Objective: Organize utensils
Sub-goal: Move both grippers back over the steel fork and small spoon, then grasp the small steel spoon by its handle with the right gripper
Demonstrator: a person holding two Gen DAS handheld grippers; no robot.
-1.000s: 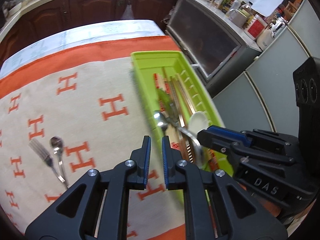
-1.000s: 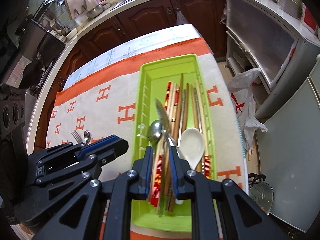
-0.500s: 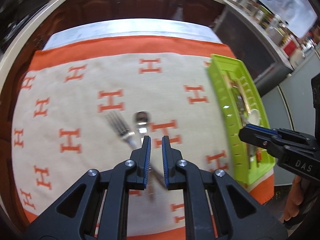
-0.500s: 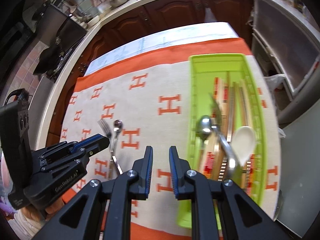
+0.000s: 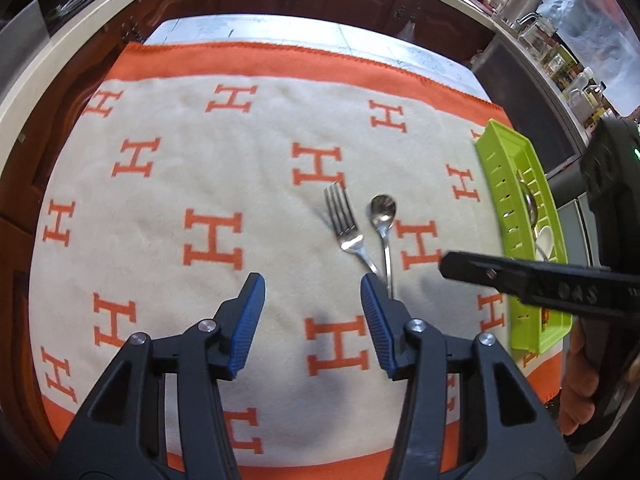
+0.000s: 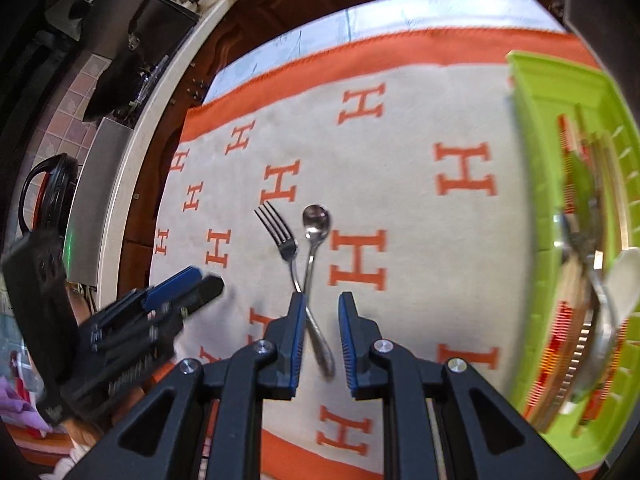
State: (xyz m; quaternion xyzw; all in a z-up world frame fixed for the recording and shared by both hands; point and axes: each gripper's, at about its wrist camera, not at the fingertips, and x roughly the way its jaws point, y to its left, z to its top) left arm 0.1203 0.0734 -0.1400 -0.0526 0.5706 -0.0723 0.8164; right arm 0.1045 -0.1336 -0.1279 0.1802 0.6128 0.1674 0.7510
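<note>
A metal fork point(image 5: 344, 220) and a small metal spoon point(image 5: 383, 216) lie side by side on the cream cloth, their handles crossing. My left gripper point(image 5: 312, 284) hovers just short of them, left of the handles; its jaws are opening and nothing is between them. In the right wrist view the fork point(image 6: 280, 234) and spoon point(image 6: 316, 220) lie straight ahead of my right gripper point(image 6: 322, 300). It stands narrowly open, and the spoon handle lies on the cloth below the gap, untouched. The green tray point(image 6: 528, 160) at the right holds chopsticks, a white spoon point(image 6: 624, 280) and metal cutlery.
A cream and orange cloth point(image 5: 240, 152) with H marks covers the table. The tray point(image 5: 516, 200) sits near its right edge. My right gripper point(image 5: 452, 264) reaches in from the right, held by a hand point(image 5: 580, 380). Dark cabinets and a counter with cookware point(image 6: 132, 48) surround the table.
Both grippers have swung left, away from the green tray and over to the fork and spoon. The left jaws, shut before, now stand wide apart. The right gap looks the same.
</note>
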